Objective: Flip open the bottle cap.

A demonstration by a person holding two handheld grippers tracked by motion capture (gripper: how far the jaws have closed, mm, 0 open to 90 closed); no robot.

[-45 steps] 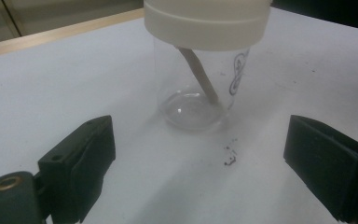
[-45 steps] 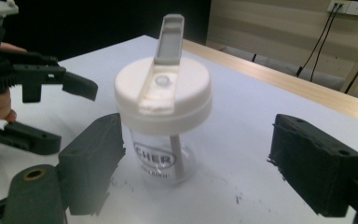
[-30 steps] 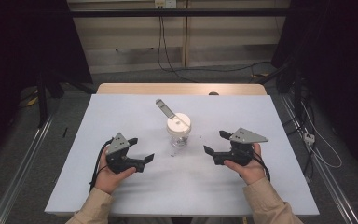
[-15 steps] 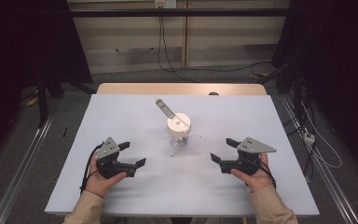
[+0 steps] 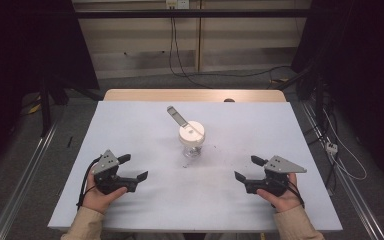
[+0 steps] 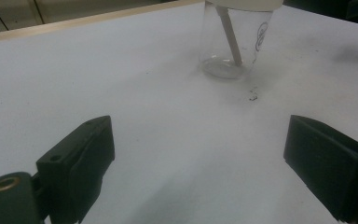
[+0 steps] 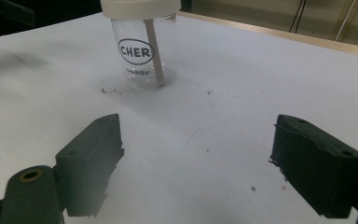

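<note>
The clear jar point(image 7: 142, 51) read "CHER" over "CHERISH", standing mid-table point(image 5: 130, 125). Left tongs point(image 5: 132, 168) at 8 o'clock and right tongs point(image 5: 250, 168) at 4 o'clock gaped wide, empty.

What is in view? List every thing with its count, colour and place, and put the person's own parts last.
cup: one, clear with a white lid, centre of the table, black oval print on its wall.
stick: one, grey-beige, standing in the cup and leaning out through the lid toward the far left.
table: one, white top with a wooden far edge, a few dark specks near the cup.
cables: several, black, on the floor and wall beyond the table.
left gripper: one, black, near left, fingers apart, empty.
right gripper: one, black, near right, fingers apart, empty.
</note>
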